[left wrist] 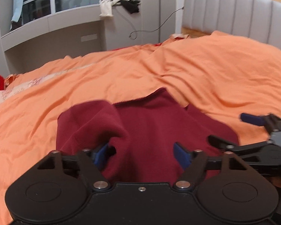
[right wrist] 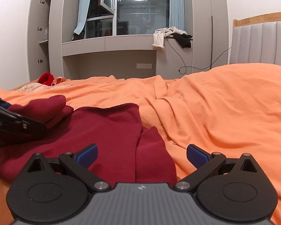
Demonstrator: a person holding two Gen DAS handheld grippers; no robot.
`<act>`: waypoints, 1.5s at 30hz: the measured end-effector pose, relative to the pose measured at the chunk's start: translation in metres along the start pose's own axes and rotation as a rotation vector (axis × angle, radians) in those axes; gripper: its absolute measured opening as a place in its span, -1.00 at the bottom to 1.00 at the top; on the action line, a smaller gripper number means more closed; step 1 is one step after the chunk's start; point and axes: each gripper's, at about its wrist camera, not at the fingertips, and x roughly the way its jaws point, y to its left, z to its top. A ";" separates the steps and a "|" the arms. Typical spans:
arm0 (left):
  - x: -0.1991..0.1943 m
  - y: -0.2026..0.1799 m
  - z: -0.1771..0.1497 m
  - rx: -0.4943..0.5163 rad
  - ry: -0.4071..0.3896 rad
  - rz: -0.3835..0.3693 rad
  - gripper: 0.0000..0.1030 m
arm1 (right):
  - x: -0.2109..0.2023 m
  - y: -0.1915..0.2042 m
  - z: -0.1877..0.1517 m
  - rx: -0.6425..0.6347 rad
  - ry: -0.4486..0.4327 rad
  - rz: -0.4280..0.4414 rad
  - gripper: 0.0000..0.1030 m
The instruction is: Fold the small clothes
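A dark red knit garment (left wrist: 149,123) lies on the orange bedspread (left wrist: 121,75). In the left wrist view my left gripper (left wrist: 142,154) is open, low over the garment's near part, with a raised fold of cloth (left wrist: 95,120) draped against its left finger. My right gripper (left wrist: 252,129) shows at the right edge of that view, open. In the right wrist view my right gripper (right wrist: 142,154) is open over the garment's right edge (right wrist: 151,150), holding nothing. The left gripper (right wrist: 13,120) appears at the left there, with the red fold above it.
A grey padded headboard (left wrist: 234,13) stands at the right. A grey window ledge with white and black clothes (right wrist: 170,35) and a dangling cable (right wrist: 194,63) is behind the bed. A bright red item (right wrist: 45,78) lies at the bed's far left.
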 end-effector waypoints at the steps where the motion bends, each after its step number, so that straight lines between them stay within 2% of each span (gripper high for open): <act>1: -0.005 0.000 0.002 0.001 -0.013 -0.013 0.63 | 0.001 0.003 0.001 -0.002 0.001 -0.005 1.00; 4: -0.026 0.001 0.005 -0.007 -0.066 -0.036 0.82 | 0.005 0.005 0.003 0.006 0.011 -0.017 1.00; 6: -0.041 0.005 0.005 -0.015 -0.109 -0.036 0.86 | 0.007 0.003 0.003 0.021 0.019 -0.021 1.00; 10: -0.067 0.015 0.008 -0.052 -0.192 0.010 0.98 | 0.009 0.001 0.007 0.045 0.032 -0.016 1.00; 13: -0.087 0.029 0.012 -0.099 -0.267 0.085 0.99 | 0.013 -0.001 0.018 0.070 0.045 0.040 1.00; 16: -0.103 0.047 0.014 -0.133 -0.299 0.125 0.99 | 0.015 -0.003 0.035 0.157 0.054 0.124 1.00; 19: -0.110 0.062 0.006 -0.149 -0.293 0.154 0.99 | 0.025 -0.002 0.051 0.254 0.077 0.259 1.00; 22: -0.105 0.073 -0.012 -0.158 -0.250 0.166 0.99 | 0.041 0.004 0.059 0.328 0.115 0.379 1.00; 25: -0.093 0.081 -0.034 -0.158 -0.198 0.155 0.99 | 0.062 0.016 0.065 0.371 0.160 0.494 1.00; 29: -0.075 0.085 -0.061 -0.153 -0.168 0.107 0.99 | 0.083 0.033 0.069 0.388 0.176 0.585 1.00; 32: -0.060 0.083 -0.077 -0.159 -0.186 0.083 0.99 | 0.101 0.042 0.074 0.391 0.179 0.609 1.00; 34: -0.051 0.079 -0.083 -0.126 -0.188 0.107 0.99 | 0.112 0.045 0.076 0.409 0.179 0.610 0.99; 36: -0.043 0.074 -0.084 -0.090 -0.179 0.131 0.98 | 0.125 0.048 0.077 0.427 0.198 0.612 0.89; 38: -0.039 0.072 -0.086 -0.091 -0.176 0.136 0.90 | 0.135 0.055 0.074 0.416 0.229 0.611 0.66; 41: -0.038 0.074 -0.089 -0.104 -0.163 0.135 0.77 | 0.142 0.067 0.069 0.377 0.261 0.601 0.50; 45: -0.037 0.077 -0.090 -0.130 -0.147 0.121 0.48 | 0.141 0.081 0.068 0.338 0.267 0.602 0.31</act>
